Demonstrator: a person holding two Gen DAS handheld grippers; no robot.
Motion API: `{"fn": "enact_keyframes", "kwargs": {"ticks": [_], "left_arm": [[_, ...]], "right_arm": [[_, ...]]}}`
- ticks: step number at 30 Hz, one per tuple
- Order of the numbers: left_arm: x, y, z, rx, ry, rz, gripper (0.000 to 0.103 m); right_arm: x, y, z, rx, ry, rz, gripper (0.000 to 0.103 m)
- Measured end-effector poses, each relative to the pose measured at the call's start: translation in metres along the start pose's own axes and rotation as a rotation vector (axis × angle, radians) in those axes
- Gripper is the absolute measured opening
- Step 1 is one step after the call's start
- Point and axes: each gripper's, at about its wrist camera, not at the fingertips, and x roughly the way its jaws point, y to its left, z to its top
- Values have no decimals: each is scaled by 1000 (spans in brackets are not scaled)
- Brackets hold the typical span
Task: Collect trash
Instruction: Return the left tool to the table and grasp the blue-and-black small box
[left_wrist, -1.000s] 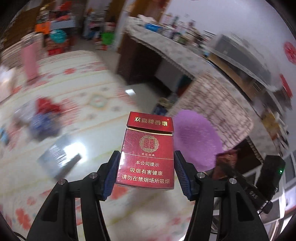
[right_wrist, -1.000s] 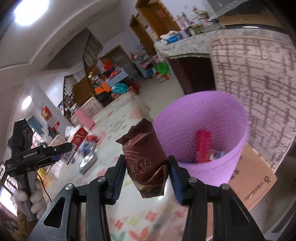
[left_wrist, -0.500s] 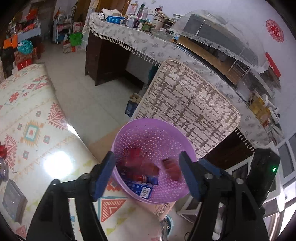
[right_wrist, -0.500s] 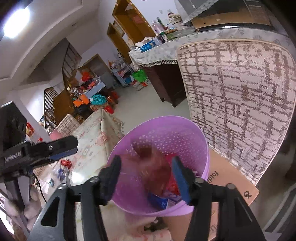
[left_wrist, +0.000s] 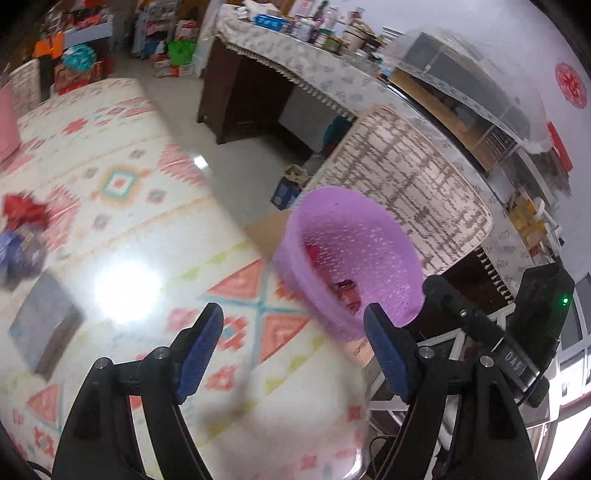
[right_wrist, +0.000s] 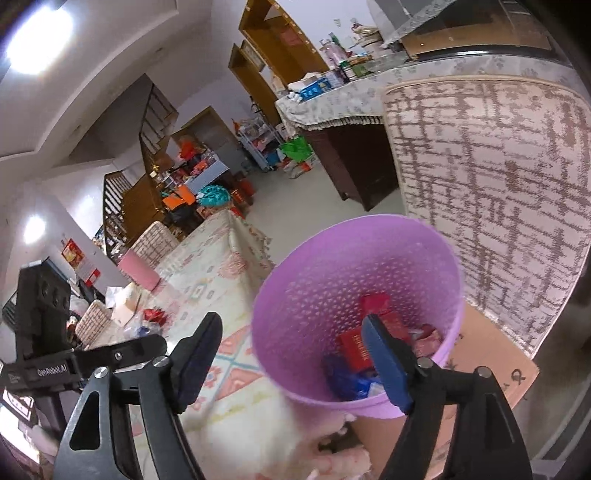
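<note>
A purple perforated waste basket (right_wrist: 295, 332) stands beside the table edge; it also shows in the left wrist view (left_wrist: 369, 229). Inside lie a red cigarette pack (right_wrist: 354, 349), a brown wrapper (right_wrist: 424, 338) and blue packaging (right_wrist: 341, 376). My right gripper (right_wrist: 295, 358) is open and empty just above the basket's near rim. My left gripper (left_wrist: 295, 354) is open and empty over the patterned tablecloth (left_wrist: 122, 184), left of the basket. More trash sits on the table: red and blue wrappers (left_wrist: 22, 225) and a grey flat packet (left_wrist: 44, 325).
A chair with a brown-patterned cover (right_wrist: 498, 184) stands behind the basket, on a cardboard sheet (right_wrist: 491, 373). A long sideboard with bottles (left_wrist: 314, 48) lines the wall. The right gripper's handle (left_wrist: 517, 350) shows at the left view's right edge. A pink box (right_wrist: 138, 271) sits far along the table.
Both grippers let go of their loads into the basket: the left dropped the red cigarette pack, the right the brown wrapper. The left gripper has since swung back over the table.
</note>
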Motion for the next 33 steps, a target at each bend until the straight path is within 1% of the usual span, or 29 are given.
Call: {"fn": "enact_keyframes", "kwargs": {"ticks": [2,4,6,8,12,13,17,18,19,20,22,27,30,33], "left_arm": [[-14,14,-9,-3,-9,48,77],[-29,28,-19,3,-33,115,77],[-47,48,-27,-6,-63,184,77],[-66,74,-36,-29,-88,249,77],[-97,140,-49,-127,-113,451,77],[-106,163,-53,-168,-110,501,77],[-130,236,-67,-312,-96,588,77],[-135,252,-71,-348,-94,594,77],[-139,270,-74,-387,-92,583,77],[-140,281,-74,-409,-90,581,77],[-142,303,-73,-455,-90,608,77],[-140,337,-54,-532,-136,573,77],[-135,355,-40,-585,-164,540,77],[-121,365,-23,-595,-149,535,77]], "right_arm": [[6,12,-7,-3,18,25,84],[15,26,-16,-17,44,48,84],[29,45,-28,-35,75,73,85],[47,69,-43,-52,116,115,84],[75,110,-64,-91,169,175,85],[82,120,-69,-103,179,190,84],[106,153,-87,-162,195,223,85],[112,159,-90,-173,198,227,84],[116,163,-93,-178,199,229,84],[119,167,-94,-187,197,229,85],[119,171,-96,-204,172,225,84],[118,169,-96,-212,158,214,85],[123,168,-94,-201,176,213,85],[121,166,-94,-194,180,218,85]]}}
